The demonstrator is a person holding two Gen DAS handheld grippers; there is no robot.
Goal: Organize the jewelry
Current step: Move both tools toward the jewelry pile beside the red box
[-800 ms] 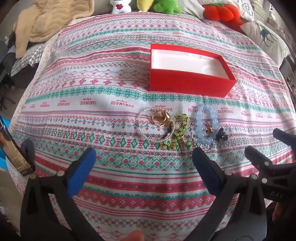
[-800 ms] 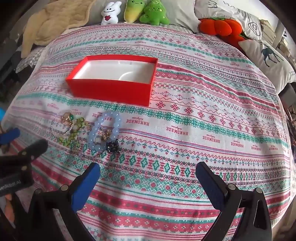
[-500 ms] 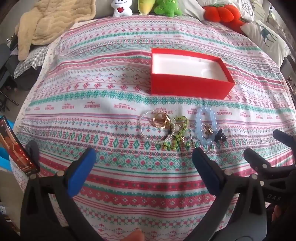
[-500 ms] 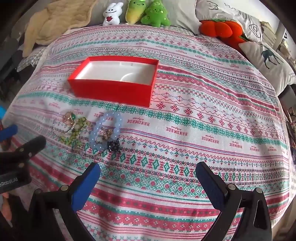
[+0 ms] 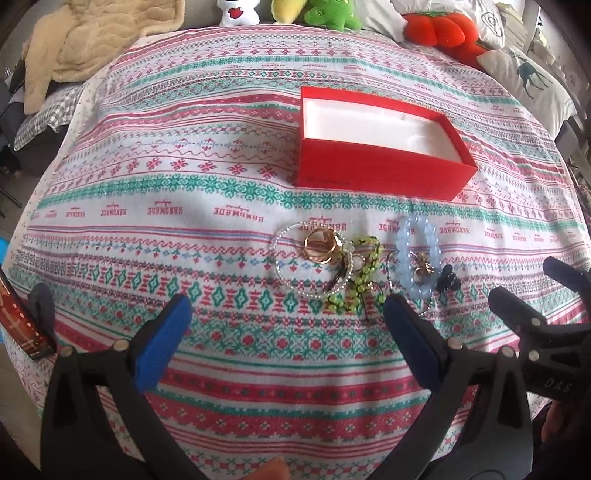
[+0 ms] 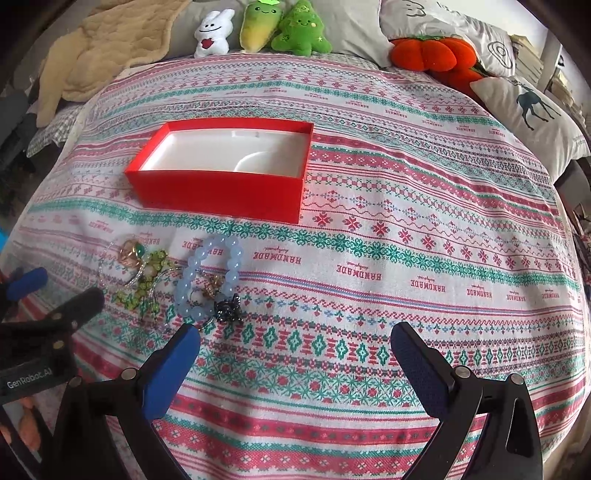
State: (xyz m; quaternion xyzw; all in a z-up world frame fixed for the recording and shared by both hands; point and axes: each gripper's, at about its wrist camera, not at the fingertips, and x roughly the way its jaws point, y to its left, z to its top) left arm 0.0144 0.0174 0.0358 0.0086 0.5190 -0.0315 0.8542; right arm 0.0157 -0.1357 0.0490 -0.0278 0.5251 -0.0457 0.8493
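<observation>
On the patterned bedspread [image 5: 184,177], your jewelry pile [image 5: 354,266] lies just in front of the red box [image 5: 376,173], untouched. Your left gripper [image 5: 284,314] and right gripper [image 6: 295,343] hover above it, fingers spread wide, holding nothing.

Lay spread over a bed [image 6: 424,221]: a red box [image 6: 218,195], open and white-lined, with a cluster of jewelry [image 5: 354,266] just before it, plush toys [image 6: 280,29] and pillows [image 6: 528,110] beyond.
</observation>
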